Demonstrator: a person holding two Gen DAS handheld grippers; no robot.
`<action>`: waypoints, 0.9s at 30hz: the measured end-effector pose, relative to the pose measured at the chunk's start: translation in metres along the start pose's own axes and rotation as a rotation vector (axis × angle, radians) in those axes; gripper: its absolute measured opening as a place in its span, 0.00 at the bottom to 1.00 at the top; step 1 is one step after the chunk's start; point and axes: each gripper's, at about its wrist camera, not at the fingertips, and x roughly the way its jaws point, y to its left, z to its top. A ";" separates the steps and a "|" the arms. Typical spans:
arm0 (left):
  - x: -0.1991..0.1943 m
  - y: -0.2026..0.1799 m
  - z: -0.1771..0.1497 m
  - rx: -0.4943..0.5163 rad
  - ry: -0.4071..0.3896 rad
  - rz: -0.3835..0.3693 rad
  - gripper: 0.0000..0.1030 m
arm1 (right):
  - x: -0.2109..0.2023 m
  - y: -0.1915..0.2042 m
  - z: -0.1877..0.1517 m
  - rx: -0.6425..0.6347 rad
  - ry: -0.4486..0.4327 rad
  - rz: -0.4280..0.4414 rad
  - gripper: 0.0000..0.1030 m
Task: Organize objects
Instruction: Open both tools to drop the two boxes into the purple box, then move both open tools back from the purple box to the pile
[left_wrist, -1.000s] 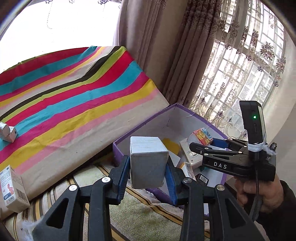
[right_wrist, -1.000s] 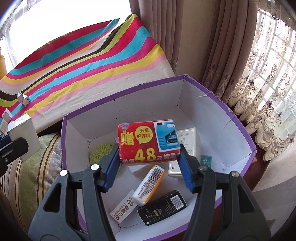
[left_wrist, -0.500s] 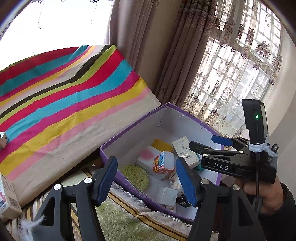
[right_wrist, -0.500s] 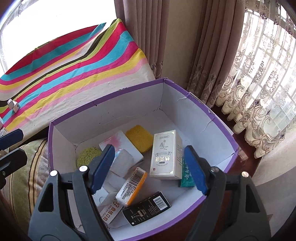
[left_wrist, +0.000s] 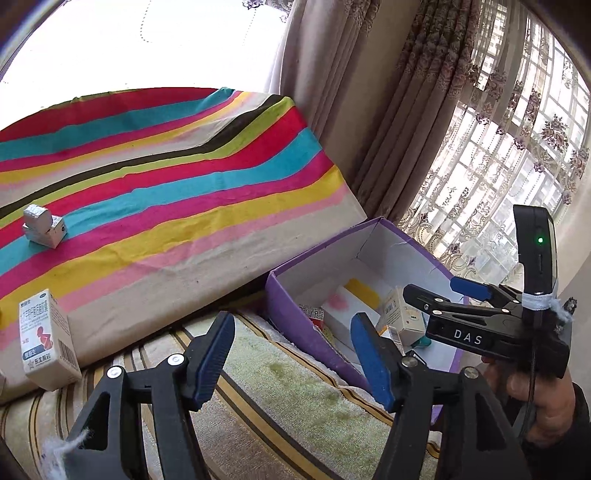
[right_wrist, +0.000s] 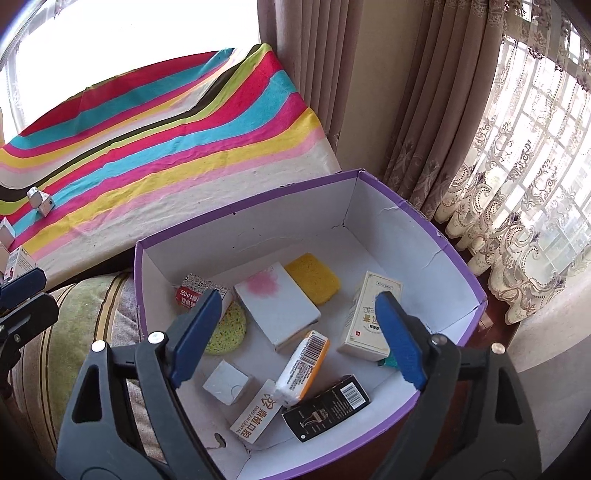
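A purple box (right_wrist: 436, 236) with white walls holds several items: a small grey cube box (right_wrist: 225, 382), a red packet (right_wrist: 197, 290), a white box with a pink smudge (right_wrist: 277, 302), a yellow sponge (right_wrist: 312, 273), a cream box (right_wrist: 369, 314). My right gripper (right_wrist: 295, 336) is open and empty above the box. My left gripper (left_wrist: 295, 362) is open and empty over the striped towel, left of the purple box (left_wrist: 295, 295). The right gripper (left_wrist: 476, 314) shows in the left wrist view, over the box.
A white medicine box (left_wrist: 48, 339) stands at the edge of the striped cloth (left_wrist: 166, 192). A small silver box (left_wrist: 42, 226) lies on the cloth at the far left. Curtains (right_wrist: 424, 92) hang behind the box. A green striped towel (left_wrist: 295, 398) lies under the left gripper.
Both grippers opened and let go: the grey cube box and the red packet now lie in the purple box. The left gripper has drawn back to the left, away from the box.
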 end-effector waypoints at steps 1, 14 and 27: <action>-0.004 0.004 -0.002 -0.009 -0.006 0.008 0.64 | -0.002 0.006 0.000 -0.009 -0.002 0.008 0.85; -0.045 0.054 -0.027 -0.124 -0.055 0.100 0.64 | -0.014 0.069 -0.008 -0.124 -0.006 0.080 0.85; -0.082 0.083 -0.052 -0.176 -0.097 0.190 0.64 | -0.021 0.096 -0.011 -0.168 -0.011 0.109 0.85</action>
